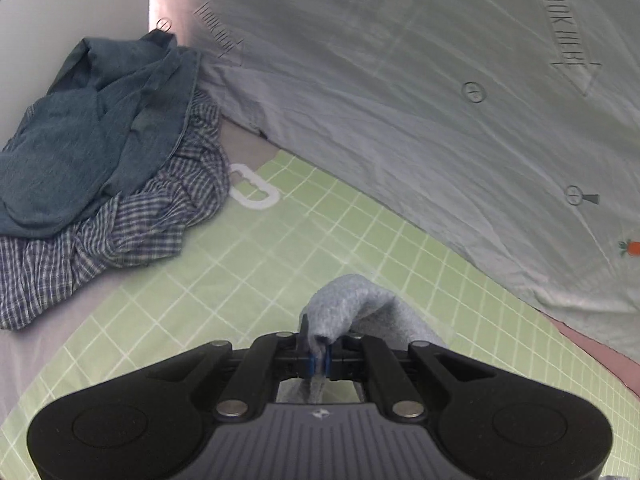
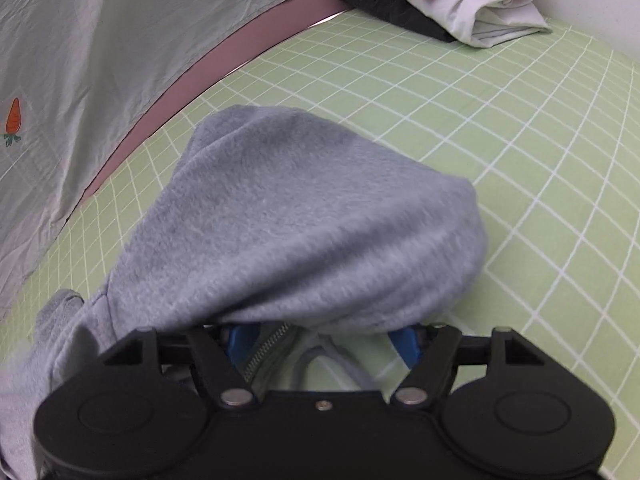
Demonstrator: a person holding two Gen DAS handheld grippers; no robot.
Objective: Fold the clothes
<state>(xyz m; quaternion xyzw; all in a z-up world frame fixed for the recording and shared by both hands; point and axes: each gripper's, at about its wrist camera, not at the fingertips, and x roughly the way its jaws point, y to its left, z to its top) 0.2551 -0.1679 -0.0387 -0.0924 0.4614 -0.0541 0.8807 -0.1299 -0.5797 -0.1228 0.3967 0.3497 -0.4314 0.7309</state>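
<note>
Grey fleece garment drapes over the right gripper, hiding its fingertips; its jaws stand wide, released, fabric and a zipper loose between them. The left gripper is clenched on a fold of the same garment above the green grid mat. Farther left lies a crumpled pile, teal cloth over checked shirt. Far right, a folded stack is cut off.

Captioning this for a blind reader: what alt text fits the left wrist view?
The left hand-held gripper pinches grey fleece fabric over a green grid mat. A crumpled teal garment lies on a checked shirt at left.
</note>
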